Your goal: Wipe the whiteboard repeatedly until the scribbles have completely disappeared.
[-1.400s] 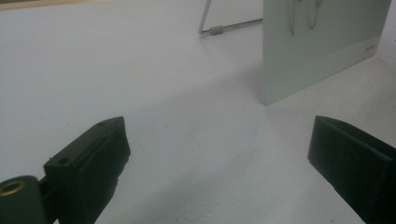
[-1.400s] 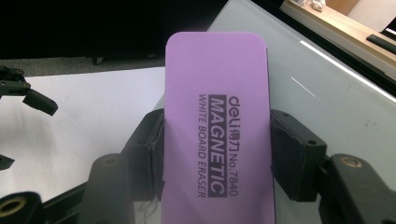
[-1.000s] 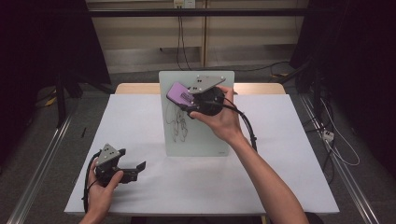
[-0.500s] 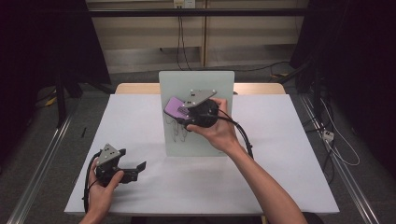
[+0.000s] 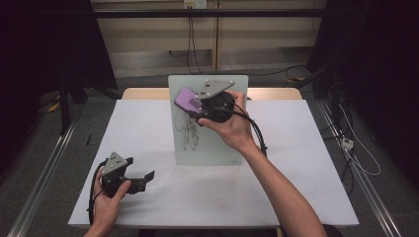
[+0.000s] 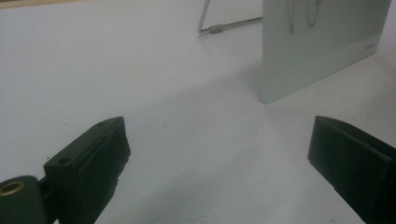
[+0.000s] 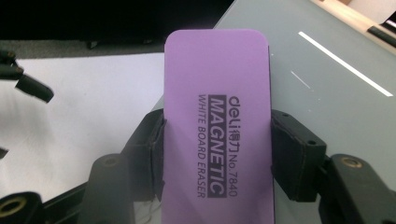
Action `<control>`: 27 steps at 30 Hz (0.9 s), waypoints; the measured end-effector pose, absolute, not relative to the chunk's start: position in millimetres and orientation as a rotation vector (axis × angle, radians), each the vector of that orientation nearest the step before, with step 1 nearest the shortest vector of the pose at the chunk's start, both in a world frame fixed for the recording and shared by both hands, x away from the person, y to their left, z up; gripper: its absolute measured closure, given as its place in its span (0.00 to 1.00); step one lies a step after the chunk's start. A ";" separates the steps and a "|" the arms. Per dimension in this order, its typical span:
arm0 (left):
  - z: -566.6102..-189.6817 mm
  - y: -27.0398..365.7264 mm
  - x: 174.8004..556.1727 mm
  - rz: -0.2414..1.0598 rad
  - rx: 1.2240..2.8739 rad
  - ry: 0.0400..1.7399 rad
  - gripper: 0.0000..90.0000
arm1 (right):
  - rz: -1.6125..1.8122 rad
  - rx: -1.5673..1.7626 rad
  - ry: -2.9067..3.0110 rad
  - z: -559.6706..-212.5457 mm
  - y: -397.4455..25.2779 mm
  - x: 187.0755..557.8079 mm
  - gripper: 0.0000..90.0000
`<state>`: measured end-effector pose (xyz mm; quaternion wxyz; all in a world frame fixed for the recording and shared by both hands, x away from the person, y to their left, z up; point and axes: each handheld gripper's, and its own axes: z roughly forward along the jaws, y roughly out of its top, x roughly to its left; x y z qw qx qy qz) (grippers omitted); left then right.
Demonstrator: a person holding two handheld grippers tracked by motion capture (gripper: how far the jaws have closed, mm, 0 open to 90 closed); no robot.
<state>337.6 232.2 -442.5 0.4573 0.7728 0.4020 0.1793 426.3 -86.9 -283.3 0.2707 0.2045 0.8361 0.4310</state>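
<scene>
The work in hand is wiping a small upright whiteboard (image 5: 210, 143) that stands on a wire prop at about the 12 o'clock side of the white table (image 5: 296, 187). The right gripper (image 5: 190, 106) has its jaws clamped on the long sides of a purple magnetic eraser (image 7: 217, 126), which it holds at the board's upper left, near the top edge. Whether the felt is already pressed to the surface is hard to judge from the high view; the right gripper view suggests it lies close against the grey face. Black scribbles (image 5: 188, 131) run down the board's left half, toward 6 o'clock from the eraser, so I judge this to be the start of a stroke, with the marks not yet cleared. The next move calls for a steady downward sweep with firm but light pressure, since the board only leans on its stand and a hard push could tip it back toward 12 o'clock. The eraser sits close to the board's left edge, so a stroke drifting toward 9 o'clock could slip off the side. The left gripper (image 5: 143, 178) rests on the table at about 7 o'clock, jaws spread wide and holding nothing, well apart from the board, with open tabletop between them should it need to brace the lower corner (image 6: 268, 95).
</scene>
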 end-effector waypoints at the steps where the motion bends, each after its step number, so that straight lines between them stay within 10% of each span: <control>1: -442.5 232.2 337.5 0.442 1.904 0.991 0.06 | 1.164 0.553 2.250 -282.2 -86.6 427.0 0.47; 27: -442.5 231.9 337.3 0.445 1.907 0.990 0.06 | 1.076 0.518 2.396 -340.6 -65.1 407.5 0.47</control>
